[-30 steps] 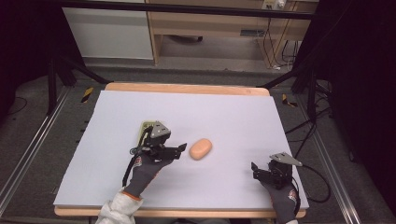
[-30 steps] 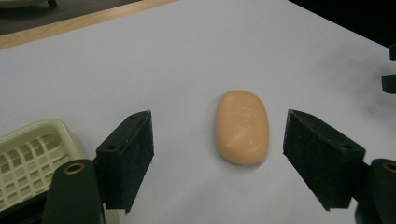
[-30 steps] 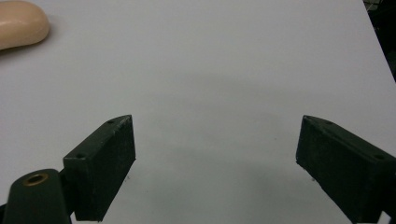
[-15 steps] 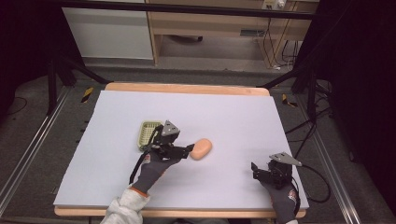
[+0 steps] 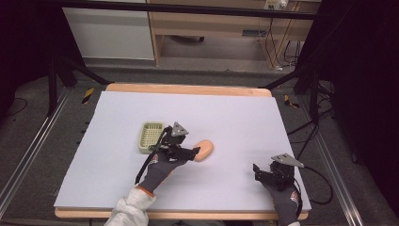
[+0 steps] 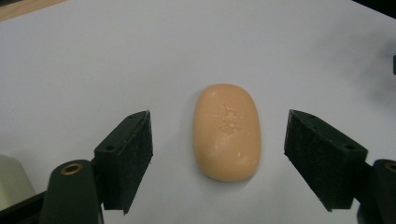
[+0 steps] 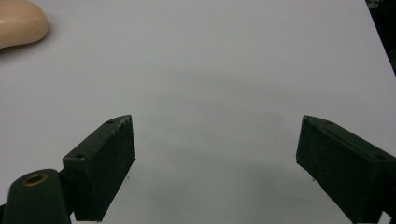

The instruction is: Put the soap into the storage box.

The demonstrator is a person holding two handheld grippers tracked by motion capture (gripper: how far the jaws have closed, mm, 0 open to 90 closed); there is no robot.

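A peach soap bar point(image 6: 227, 132) lay on the white table point(image 5: 235, 113), just right of a yellow basket point(image 5: 151, 137). The left gripper point(image 6: 218, 161) spread wide, straddling it; closing squarely across its narrow width looked best. The right gripper point(image 7: 215, 163) rested wide apart, empty.

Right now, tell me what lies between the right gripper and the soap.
Nothing: in the high view only bare white table cover separates the right gripper from the soap. The right gripper view shows the same bare stretch.
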